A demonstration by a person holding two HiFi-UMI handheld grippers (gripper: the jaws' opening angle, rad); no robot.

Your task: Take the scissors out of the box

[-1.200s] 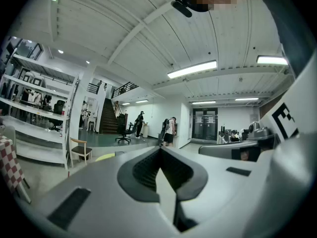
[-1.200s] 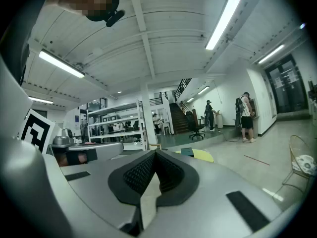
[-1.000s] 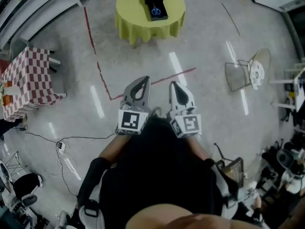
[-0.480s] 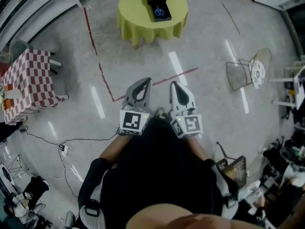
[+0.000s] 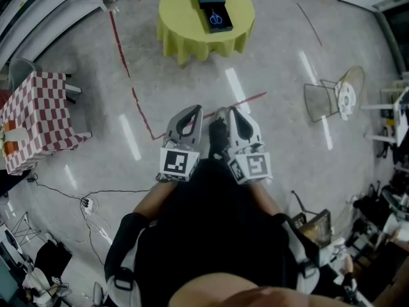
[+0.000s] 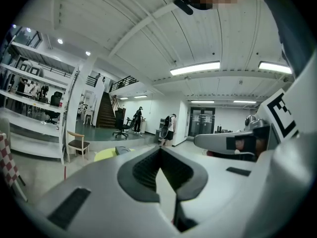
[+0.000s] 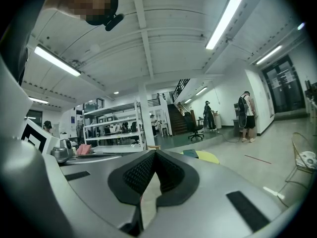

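Blue-handled scissors (image 5: 216, 19) lie in an open dark box (image 5: 213, 2) on a round yellow table (image 5: 185, 27), far ahead at the top of the head view. My left gripper (image 5: 191, 111) and right gripper (image 5: 235, 113) are held side by side close to the body, well short of the table. Both are shut and hold nothing. In the left gripper view the left gripper (image 6: 161, 150) points level, with the yellow table (image 6: 105, 154) and the box (image 6: 123, 149) small beyond it. The right gripper (image 7: 155, 153) also has its jaws together, with the table (image 7: 208, 157) behind it.
A red-and-white checked table (image 5: 38, 117) stands at the left and a wire chair (image 5: 323, 101) at the right. A red tape line (image 5: 137, 101) crosses the floor and cables (image 5: 83, 200) lie at lower left. A dark shoe (image 5: 218, 136) shows between the grippers.
The person has walked on toward the yellow table, so the floor has slid under the view. A shoe has come forward between the grippers. Both grippers stay shut in front of the body.
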